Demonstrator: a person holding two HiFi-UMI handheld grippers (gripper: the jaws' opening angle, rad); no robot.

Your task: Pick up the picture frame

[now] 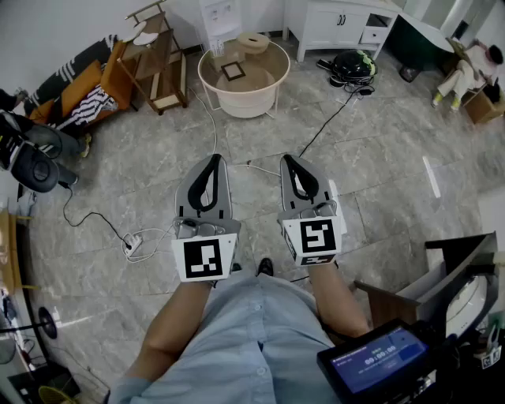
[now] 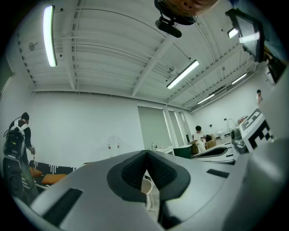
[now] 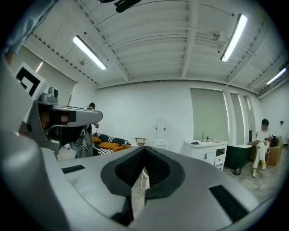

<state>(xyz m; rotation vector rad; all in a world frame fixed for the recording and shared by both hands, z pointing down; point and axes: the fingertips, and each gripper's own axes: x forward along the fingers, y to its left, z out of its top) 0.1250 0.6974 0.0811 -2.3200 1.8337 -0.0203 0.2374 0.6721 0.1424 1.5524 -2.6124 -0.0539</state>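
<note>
The picture frame [image 1: 233, 71] is a small dark square lying flat on a round white table [image 1: 262, 99] at the far side of the room. Both grippers are held side by side over the stone floor, well short of the table and pointing toward it. The left gripper [image 1: 215, 158] is shut with nothing in it, its tips meeting [image 2: 146, 154]. The right gripper [image 1: 288, 160] is likewise shut and empty, tips together [image 3: 144, 150]. Neither gripper view shows the frame clearly; only a white sliver shows through each jaw gap.
A tan round object [image 1: 253, 42] also sits on the table. A wooden rack [image 1: 158, 63] stands to its left, a white cabinet [image 1: 339, 24] and a black helmet [image 1: 353, 65] to its right. Cables and a power strip [image 1: 132, 245] lie on the floor. A screen device [image 1: 379, 363] is at the lower right.
</note>
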